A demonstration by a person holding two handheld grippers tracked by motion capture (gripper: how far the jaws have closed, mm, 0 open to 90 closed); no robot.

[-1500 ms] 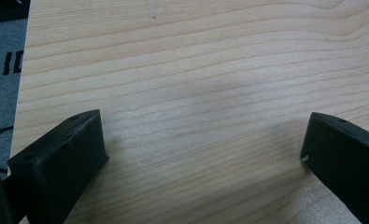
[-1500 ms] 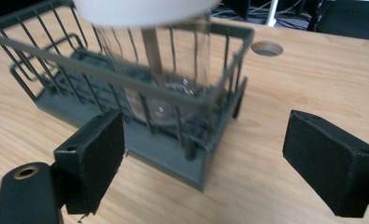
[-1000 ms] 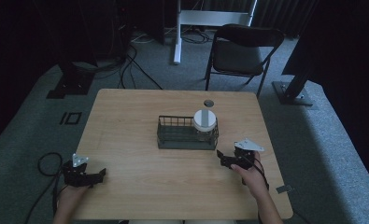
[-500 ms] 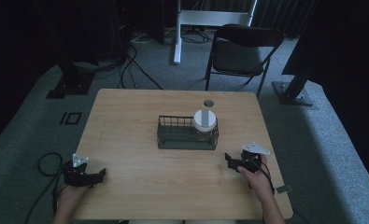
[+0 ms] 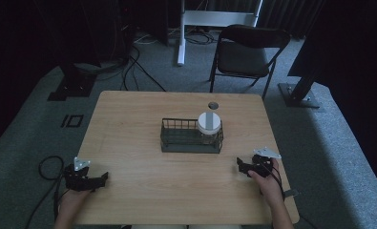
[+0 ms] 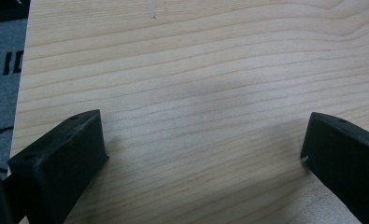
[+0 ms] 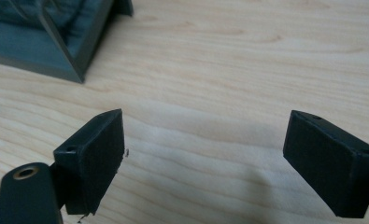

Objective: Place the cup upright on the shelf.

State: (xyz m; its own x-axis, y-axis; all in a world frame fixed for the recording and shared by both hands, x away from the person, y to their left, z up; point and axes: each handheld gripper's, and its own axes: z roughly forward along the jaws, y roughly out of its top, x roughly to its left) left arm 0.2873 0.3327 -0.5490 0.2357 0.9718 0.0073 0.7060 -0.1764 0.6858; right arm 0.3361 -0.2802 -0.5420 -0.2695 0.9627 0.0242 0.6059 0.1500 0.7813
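1. The right gripper has drawn back from the wire basket toward the person's edge of the table; it now sits well apart from the basket's near right corner (a second ago it lay just beside that corner).
2. The right hand has slid back with it, farther from the basket, nearer the table's near right corner.
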